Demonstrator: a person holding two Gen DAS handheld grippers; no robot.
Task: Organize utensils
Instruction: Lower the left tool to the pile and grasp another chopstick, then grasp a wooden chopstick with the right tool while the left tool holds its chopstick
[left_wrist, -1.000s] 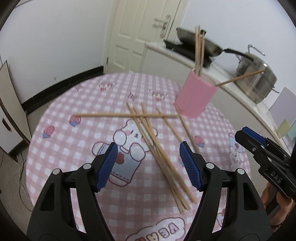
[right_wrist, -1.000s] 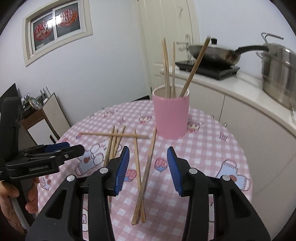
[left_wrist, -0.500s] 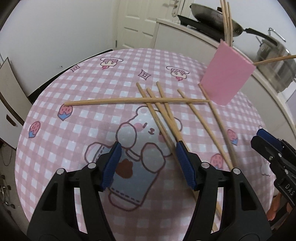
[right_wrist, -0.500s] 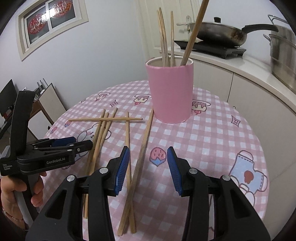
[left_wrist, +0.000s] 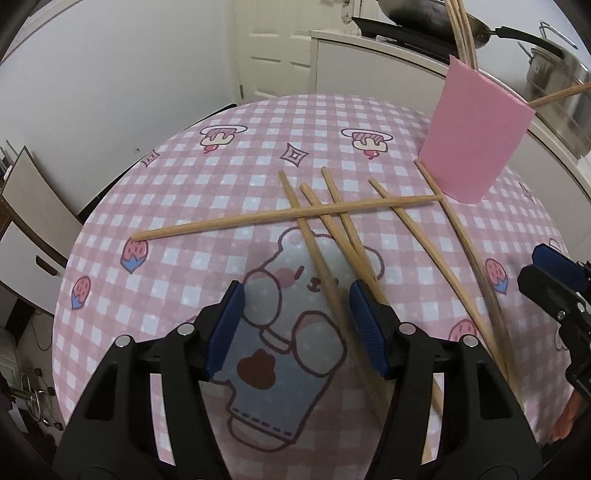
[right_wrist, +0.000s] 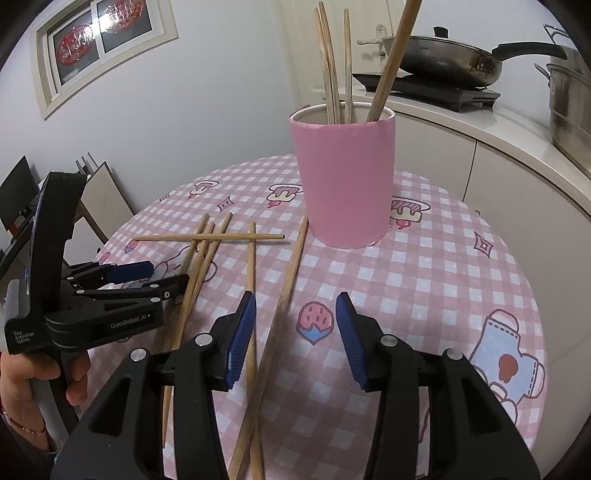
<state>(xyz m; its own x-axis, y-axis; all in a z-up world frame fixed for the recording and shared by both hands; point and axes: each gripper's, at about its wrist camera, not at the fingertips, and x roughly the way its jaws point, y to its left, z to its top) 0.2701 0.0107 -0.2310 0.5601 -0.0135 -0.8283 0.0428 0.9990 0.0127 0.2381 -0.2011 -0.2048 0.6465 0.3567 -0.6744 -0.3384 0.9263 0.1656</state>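
The round table (left_wrist: 184, 177) carries everything. The cup (right_wrist: 343, 184) stands upright at its far side.

The left tongs (left_wrist: 295, 295) hang low over the table on the near side of the cup. Their jaws have just been closing but are not yet clenched. 1 stick of the loose bundle runs between the pads, untouched as far as I can tell. The right tongs (right_wrist: 296, 299) hang nearer the cup, released, with the long stick (right_wrist: 291, 273) that starts at the cup's foot passing between their pads. A 2nd stick lies just beside their left pad.

The loose chopsticks (left_wrist: 332, 236) fan out from the cup toward both tongs. The cross stick (left_wrist: 258, 218) lies over 4 of them, its far end near the cup's foot.

Risks, as I judge them:
- The bundle overlaps, so the left tongs could pinch 2 sticks or lever the cross stick off and scatter the rest.
- A thin round stick may roll or slip out of the pads if gripped off-centre.
- Both tongs work near each other and could collide.
- Lifting the long stick could nudge the cup, which already leans on nothing and holds tall sticks.

Count:
- 1 table
- 2 tongs
- 1 cup
- 6 chopsticks loose on the table
- 4 chopsticks standing in the cup
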